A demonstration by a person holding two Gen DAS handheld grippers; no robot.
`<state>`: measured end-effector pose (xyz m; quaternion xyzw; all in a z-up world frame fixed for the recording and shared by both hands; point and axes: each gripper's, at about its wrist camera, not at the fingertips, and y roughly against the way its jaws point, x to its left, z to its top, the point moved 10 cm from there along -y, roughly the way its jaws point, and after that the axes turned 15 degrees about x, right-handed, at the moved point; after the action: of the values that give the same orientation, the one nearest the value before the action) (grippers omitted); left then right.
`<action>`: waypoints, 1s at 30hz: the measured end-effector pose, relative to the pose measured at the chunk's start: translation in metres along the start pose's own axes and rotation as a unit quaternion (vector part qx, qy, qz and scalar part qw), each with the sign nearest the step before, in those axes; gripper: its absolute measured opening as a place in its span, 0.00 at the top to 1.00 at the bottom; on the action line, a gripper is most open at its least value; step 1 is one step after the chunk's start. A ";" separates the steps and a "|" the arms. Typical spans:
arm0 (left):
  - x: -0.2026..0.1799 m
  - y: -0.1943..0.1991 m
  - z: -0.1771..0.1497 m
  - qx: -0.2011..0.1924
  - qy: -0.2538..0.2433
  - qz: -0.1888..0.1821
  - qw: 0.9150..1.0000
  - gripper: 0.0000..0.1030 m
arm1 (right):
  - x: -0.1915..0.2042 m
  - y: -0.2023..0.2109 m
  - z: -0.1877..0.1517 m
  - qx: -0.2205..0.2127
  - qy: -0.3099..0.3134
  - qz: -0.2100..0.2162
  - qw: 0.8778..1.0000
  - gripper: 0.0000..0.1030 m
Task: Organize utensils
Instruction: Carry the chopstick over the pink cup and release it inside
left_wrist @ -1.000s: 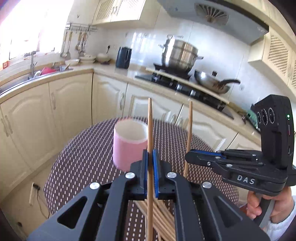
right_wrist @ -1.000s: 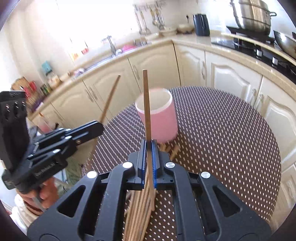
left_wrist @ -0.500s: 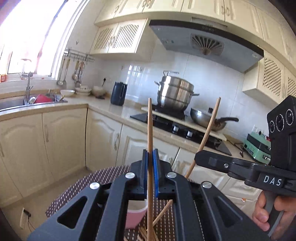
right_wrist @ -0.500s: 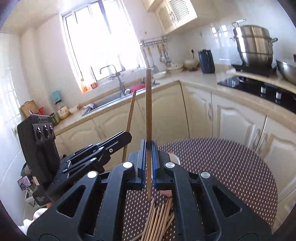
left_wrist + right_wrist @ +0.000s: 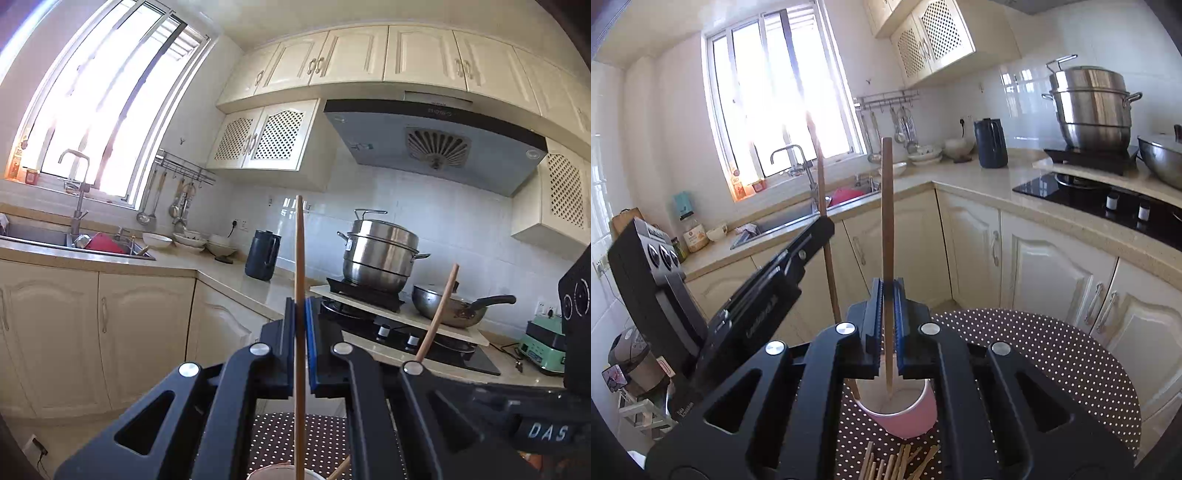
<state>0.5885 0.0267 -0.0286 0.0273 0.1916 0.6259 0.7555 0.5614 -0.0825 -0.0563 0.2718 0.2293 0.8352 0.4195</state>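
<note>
— Firstly, the chopsticks: where do they stand?

— One chopstick is upright in the left gripper, its jaws closed tight on the shaft. A second chopstick is clamped the same way in the right gripper, upright, jaws pressed on it. In the right wrist view its lower tip hangs over the mouth of the pink cup; whether it touches the inside cannot be told.

— And the left one's lower end?

— In that same view it slants down to the cup's left rim and appears to go just inside. The left wrist view shows only the cup's rim at the bottom edge, with the stick running down to it.

— The rest of the sticks?

— A loose pile of chopsticks lies flat on the dotted counter, just in front of the cup, on the near side.

— Surroundings?

— Cream cabinets, a sink under the window, a steel pot and a wok on the stove, a dark jug beside them.
</note>
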 end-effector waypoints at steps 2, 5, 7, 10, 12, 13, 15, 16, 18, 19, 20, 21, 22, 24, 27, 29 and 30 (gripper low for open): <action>0.002 -0.007 -0.011 0.008 -0.003 0.006 1.000 0.94 | -0.003 -0.007 -0.008 0.009 -0.001 -0.001 1.000 0.94; 0.006 -0.015 -0.029 0.027 -0.011 0.010 1.000 0.94 | -0.006 -0.018 -0.018 0.024 -0.001 -0.002 1.000 0.94; 0.007 -0.016 -0.039 0.036 -0.016 0.009 0.999 0.94 | -0.006 -0.023 -0.025 0.032 -0.002 -0.002 0.999 0.94; 0.008 -0.015 -0.051 0.053 -0.021 0.009 0.998 0.94 | -0.005 -0.029 -0.034 0.041 0.001 -0.009 0.999 0.94; 0.010 -0.013 -0.058 0.064 -0.017 0.004 0.998 0.94 | -0.005 -0.030 -0.038 0.043 0.002 -0.019 0.999 0.94; 0.011 -0.012 -0.061 0.072 -0.016 0.001 0.997 0.94 | -0.005 -0.031 -0.040 0.044 0.003 -0.023 0.999 0.94; 0.012 -0.009 -0.065 0.084 -0.017 0.001 0.996 0.94 | -0.004 -0.031 -0.044 0.047 0.002 -0.030 0.998 0.94; 0.013 -0.008 -0.067 0.088 -0.017 0.000 0.996 0.92 | -0.003 -0.031 -0.045 0.047 0.001 -0.033 0.998 0.94; 0.014 -0.003 -0.071 0.103 -0.018 0.005 0.995 0.79 | -0.003 -0.030 -0.048 0.050 0.000 -0.040 0.998 0.93; 0.015 0.001 -0.072 0.105 -0.019 0.005 0.994 0.71 | -0.003 -0.030 -0.049 0.052 -0.002 -0.044 0.998 0.93; 0.015 0.005 -0.072 0.105 -0.019 0.007 0.994 0.70 | -0.002 -0.029 -0.050 0.053 -0.005 -0.046 0.998 0.93; 0.016 0.010 -0.072 0.108 -0.021 0.009 0.994 0.70 | -0.002 -0.027 -0.052 0.054 -0.007 -0.046 0.997 0.92; 0.015 0.013 -0.073 0.114 -0.022 0.010 0.993 0.69 | -0.002 -0.025 -0.052 0.053 -0.009 -0.050 0.997 0.89; 0.016 0.021 -0.077 0.129 -0.023 0.011 0.991 0.66 | -0.001 -0.018 -0.053 0.050 -0.011 -0.056 0.997 0.78; 0.016 0.039 -0.079 0.138 -0.025 0.025 0.990 0.56 | 0.000 -0.004 -0.056 0.042 -0.016 -0.061 0.997 0.58; 0.015 0.049 -0.081 0.148 -0.027 0.025 0.988 0.51 | 0.000 0.006 -0.059 0.040 -0.019 -0.067 0.997 0.57; 0.015 0.053 -0.082 0.154 -0.027 0.028 0.987 0.51 | 0.000 0.009 -0.060 0.041 -0.021 -0.067 0.997 0.57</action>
<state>0.5142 0.0357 -0.0936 0.1660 0.2642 0.6086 0.7296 0.5174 -0.0971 -0.0953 0.2901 0.2719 0.7895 0.4675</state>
